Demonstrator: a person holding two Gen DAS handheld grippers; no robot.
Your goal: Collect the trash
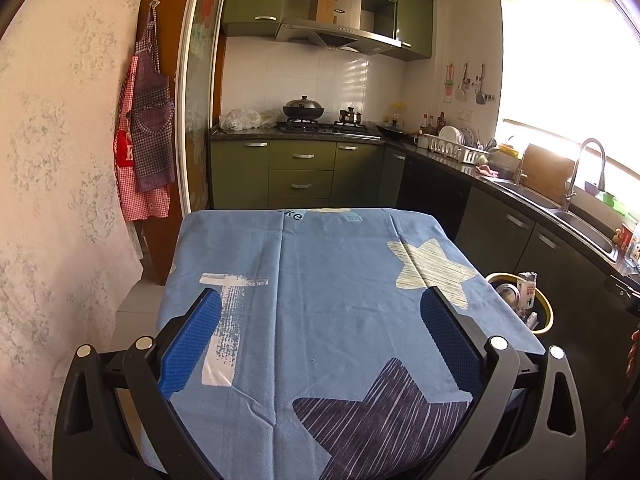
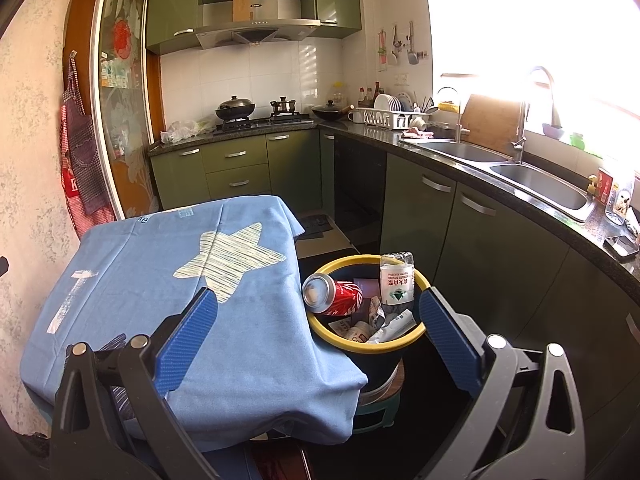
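A dark bin with a yellow rim point(image 2: 416, 330) stands right of the table covered by a blue star cloth point(image 2: 168, 280). In it lie a red soda can point(image 2: 334, 294), a crushed clear water bottle point(image 2: 396, 280), and several wrappers and tubes point(image 2: 390, 326). My right gripper point(image 2: 316, 300) is open and empty, above the table's right edge and the bin. My left gripper point(image 1: 320, 300) is open and empty over the cloth point(image 1: 320, 280). The bin point(image 1: 544, 312) shows at the table's right in the left wrist view.
Green cabinets point(image 2: 236, 168) and a stove with pans point(image 2: 236, 114) line the back wall. A counter with a double sink point(image 2: 532, 182) and dish rack point(image 2: 384, 118) runs along the right. Aprons point(image 1: 148, 128) hang on the left wall.
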